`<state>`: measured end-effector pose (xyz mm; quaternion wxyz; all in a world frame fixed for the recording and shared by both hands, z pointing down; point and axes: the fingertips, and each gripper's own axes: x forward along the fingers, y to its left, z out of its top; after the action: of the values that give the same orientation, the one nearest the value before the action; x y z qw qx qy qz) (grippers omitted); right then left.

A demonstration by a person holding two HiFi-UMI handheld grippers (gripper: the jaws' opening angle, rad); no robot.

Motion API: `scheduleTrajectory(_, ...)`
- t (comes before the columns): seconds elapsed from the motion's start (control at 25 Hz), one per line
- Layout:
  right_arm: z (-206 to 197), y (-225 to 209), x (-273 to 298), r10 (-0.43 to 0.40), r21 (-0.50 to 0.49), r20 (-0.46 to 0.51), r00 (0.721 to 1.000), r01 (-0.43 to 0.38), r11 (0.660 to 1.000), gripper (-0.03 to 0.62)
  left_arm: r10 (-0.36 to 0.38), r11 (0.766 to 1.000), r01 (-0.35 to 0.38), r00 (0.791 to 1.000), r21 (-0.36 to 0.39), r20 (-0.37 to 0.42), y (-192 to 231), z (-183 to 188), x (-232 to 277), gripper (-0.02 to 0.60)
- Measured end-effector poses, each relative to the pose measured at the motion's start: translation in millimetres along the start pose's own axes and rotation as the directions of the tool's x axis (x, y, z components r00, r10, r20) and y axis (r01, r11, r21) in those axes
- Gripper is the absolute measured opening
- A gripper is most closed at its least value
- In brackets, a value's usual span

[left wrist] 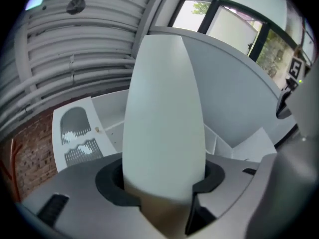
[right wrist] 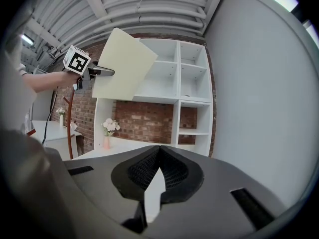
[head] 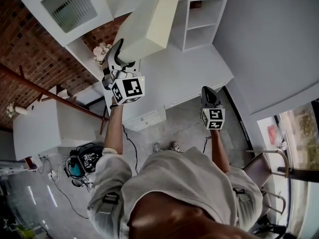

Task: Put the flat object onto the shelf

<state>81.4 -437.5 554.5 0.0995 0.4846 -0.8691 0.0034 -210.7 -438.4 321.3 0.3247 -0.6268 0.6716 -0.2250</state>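
The flat object [head: 149, 24] is a pale cream board, held up in the air in front of the white shelf unit [head: 202, 19]. My left gripper [head: 122, 59] is shut on its lower edge. In the left gripper view the board [left wrist: 164, 118] stands between the pads and fills the middle, with my left gripper [left wrist: 162, 188] clamped on it. The right gripper view shows the board [right wrist: 124, 63] tilted before the shelf unit [right wrist: 179, 78], level with its upper compartments, with the left gripper [right wrist: 94, 71] on it. My right gripper [head: 208, 91] hangs lower at the right, shut and empty, its pads [right wrist: 159, 151] together.
A vase of flowers [right wrist: 107, 128] stands on the white counter [head: 174, 78] under the shelves. A slatted white cabinet door [head: 70, 6] stands open at the left. A grey wall [right wrist: 259, 108] runs along the right. Cables [head: 79, 166] lie on the floor, and a chair [head: 269, 168] stands behind me.
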Motion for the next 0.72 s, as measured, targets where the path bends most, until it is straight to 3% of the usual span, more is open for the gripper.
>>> scheduleTrajectory(0.12,0,1,0,-0.003,-0.001,-0.001,1.000,0.003,1.000,0.026,0.027,0.992,-0.025,1.000,0.127,-0.015,8,11,13,0.267)
scheduleTrajectory(0.28,0,0,0,-0.007,0.002,0.001,1.000,0.007,1.000,0.026,0.052,0.962,-0.040,0.998,0.269,-0.037,12,24,29,0.270)
scheduleTrajectory(0.56,0,-5,1,-0.021,0.011,0.004,1.000,0.021,1.000,0.026,0.041,0.920,-0.011,0.997,0.391,-0.068,3,33,58,0.272)
scheduleTrajectory(0.72,-2,-12,0,-0.036,0.015,0.001,0.999,0.036,0.999,0.026,0.056,0.875,0.000,0.993,0.484,-0.102,-3,32,81,0.273)
